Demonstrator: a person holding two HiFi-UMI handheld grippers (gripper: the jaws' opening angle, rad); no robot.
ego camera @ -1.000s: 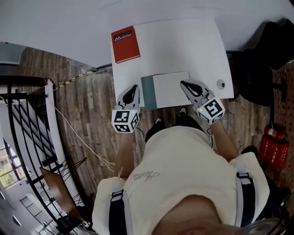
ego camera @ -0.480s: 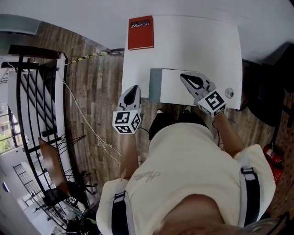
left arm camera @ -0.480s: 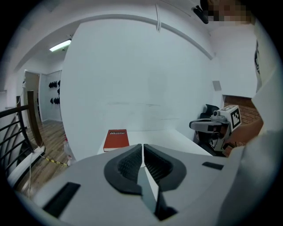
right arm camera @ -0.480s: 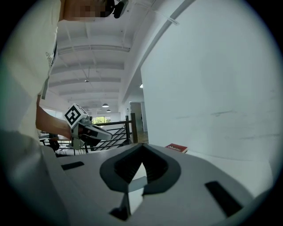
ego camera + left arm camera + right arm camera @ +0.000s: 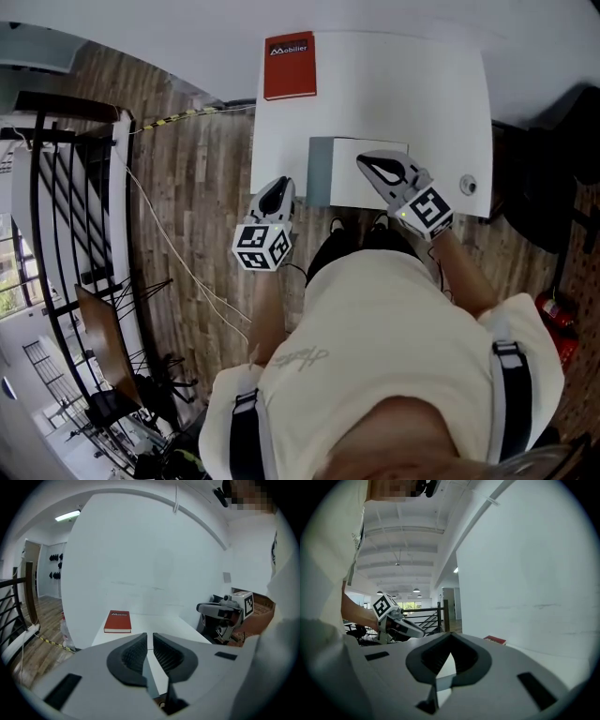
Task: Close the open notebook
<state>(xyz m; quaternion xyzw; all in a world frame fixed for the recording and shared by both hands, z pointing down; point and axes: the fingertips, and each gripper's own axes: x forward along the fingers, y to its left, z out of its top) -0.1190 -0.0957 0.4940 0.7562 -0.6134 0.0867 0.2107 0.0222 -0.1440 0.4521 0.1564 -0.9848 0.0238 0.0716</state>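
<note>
The open notebook point(image 5: 367, 173) lies at the front of the white table point(image 5: 412, 94), showing a white page and a grey-teal cover strip point(image 5: 320, 172) on its left. My right gripper point(image 5: 364, 161) hangs over the white page, shut, with nothing visible between its tips point(image 5: 451, 634). My left gripper point(image 5: 281, 183) is at the table's front left corner, just left of the cover strip. It is shut and holds nothing point(image 5: 150, 634). Each gripper shows in the other's view: the right gripper point(image 5: 220, 611) and the left gripper point(image 5: 401, 625).
A closed red book point(image 5: 289, 66) lies at the table's far left corner, also visible as the red book point(image 5: 117, 621). A round cable grommet point(image 5: 468, 184) sits near the right edge. A white wall backs the table. A black stair railing point(image 5: 56, 187) stands left, a dark chair point(image 5: 553, 169) right.
My right gripper has moved left from the notebook's right edge to over the white page. The left gripper has shifted slightly by the table's corner. The head view has swung round.
</note>
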